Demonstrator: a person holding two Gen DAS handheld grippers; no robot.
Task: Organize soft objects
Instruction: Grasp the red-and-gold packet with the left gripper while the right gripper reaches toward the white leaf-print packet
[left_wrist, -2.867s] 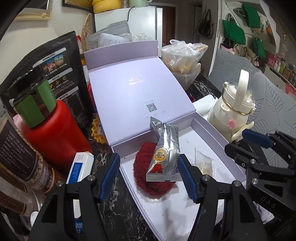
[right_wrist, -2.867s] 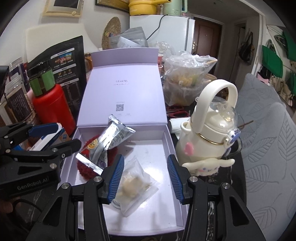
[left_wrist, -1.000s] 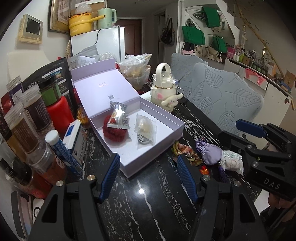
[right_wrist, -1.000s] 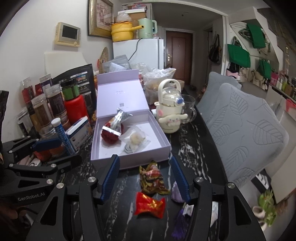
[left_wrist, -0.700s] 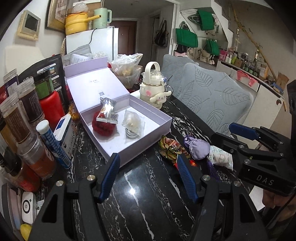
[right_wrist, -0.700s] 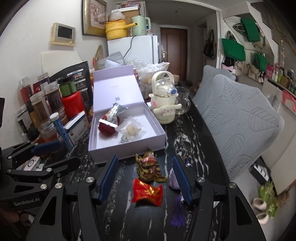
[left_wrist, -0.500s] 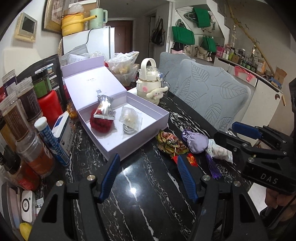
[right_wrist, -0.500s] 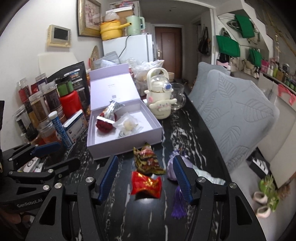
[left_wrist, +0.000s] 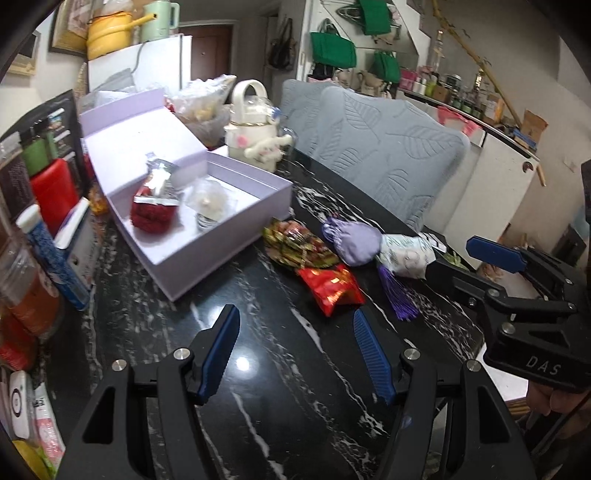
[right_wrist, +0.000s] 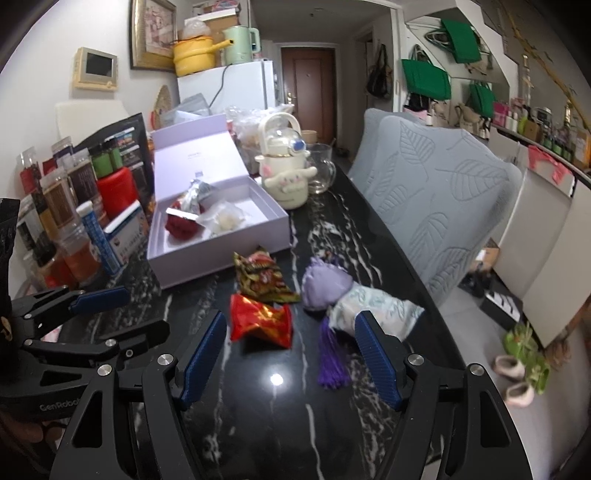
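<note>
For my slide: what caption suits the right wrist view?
Open right gripper hovering over red packet and purple pouch near the lilac box.

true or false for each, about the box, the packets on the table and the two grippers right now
1. The lavender box has its lid standing open. True.
2. The red snack packet lies inside the box. False: it lies on the black marble table, outside the box.
3. The right gripper is clamped on the purple tasselled pouch. False: its jaws are open and empty, having just been opening.
4. A red fuzzy item sits in the box under a silver packet. True.
5. The left gripper holds the white patterned sachet. False: its jaws are open and empty; the sachet lies on the table.
</note>
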